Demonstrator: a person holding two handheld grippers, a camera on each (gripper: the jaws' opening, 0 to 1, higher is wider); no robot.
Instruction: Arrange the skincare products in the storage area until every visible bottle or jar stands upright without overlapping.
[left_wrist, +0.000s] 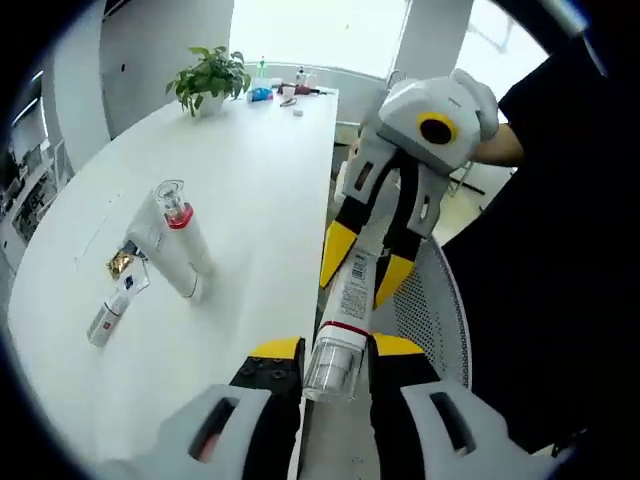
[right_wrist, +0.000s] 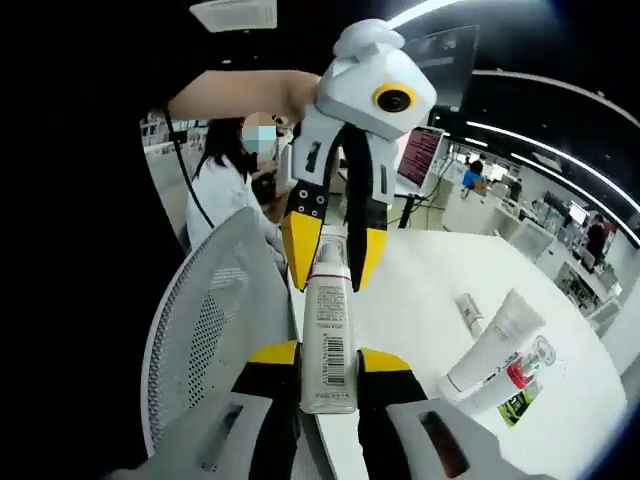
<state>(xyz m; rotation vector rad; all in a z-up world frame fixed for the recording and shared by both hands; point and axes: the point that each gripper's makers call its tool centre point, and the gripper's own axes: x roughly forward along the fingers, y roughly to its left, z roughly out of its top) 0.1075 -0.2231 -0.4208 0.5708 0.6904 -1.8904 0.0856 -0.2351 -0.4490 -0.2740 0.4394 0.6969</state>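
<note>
Both grippers pinch one white bottle (left_wrist: 352, 300) in the air beside the table edge: my left gripper (left_wrist: 335, 350) clamps its clear-capped end, my right gripper (left_wrist: 365, 265) its base. I judge this a handover (or a re-grip) before standing it up. Next, one side should let go and the bottle go upright on the white table (left_wrist: 250, 170), apart from the leaning tubes (left_wrist: 175, 240).

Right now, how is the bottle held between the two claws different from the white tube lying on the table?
The held bottle is in the air, gripped at both ends by the left claw and right claw; the white tube lies on the table, ungripped. The bottle has a clear cap; the tube's end shows none. Both are white.
</note>
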